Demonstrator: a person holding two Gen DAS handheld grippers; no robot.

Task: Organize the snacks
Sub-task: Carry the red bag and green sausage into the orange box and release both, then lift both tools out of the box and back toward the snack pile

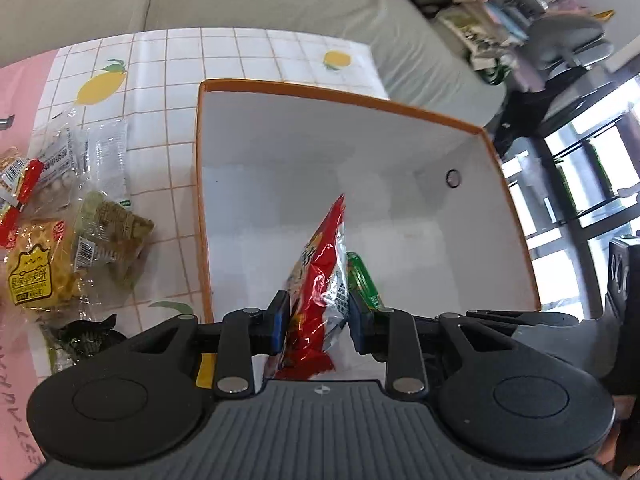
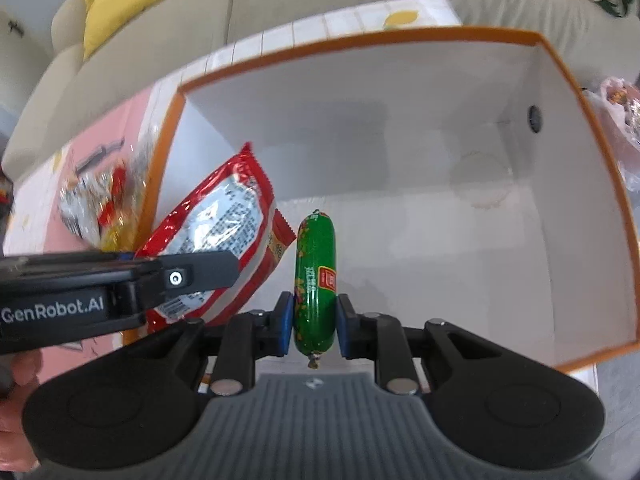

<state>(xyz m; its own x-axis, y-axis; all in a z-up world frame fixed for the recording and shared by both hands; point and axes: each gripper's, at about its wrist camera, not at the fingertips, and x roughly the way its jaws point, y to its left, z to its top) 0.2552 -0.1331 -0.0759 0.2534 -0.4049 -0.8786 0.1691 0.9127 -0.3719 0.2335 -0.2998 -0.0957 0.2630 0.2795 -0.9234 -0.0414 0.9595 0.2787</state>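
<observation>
I have my left gripper [image 1: 318, 314] clenched on a crinkly red-and-silver foil snack packet [image 1: 320, 280] and my right gripper [image 2: 312, 326] clamped on a green plastic-wrapped sausage stick [image 2: 316, 276], both poised over the white orange-rimmed cardboard box [image 2: 440, 240] directly ahead, ready to drop them in.

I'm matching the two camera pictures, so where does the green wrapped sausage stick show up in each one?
Left wrist view: green wrapped sausage stick peeks out low centre, behind the red foil snack packet.
Right wrist view: sausage low centre.
Shared landmark: white box with orange rim.
</observation>
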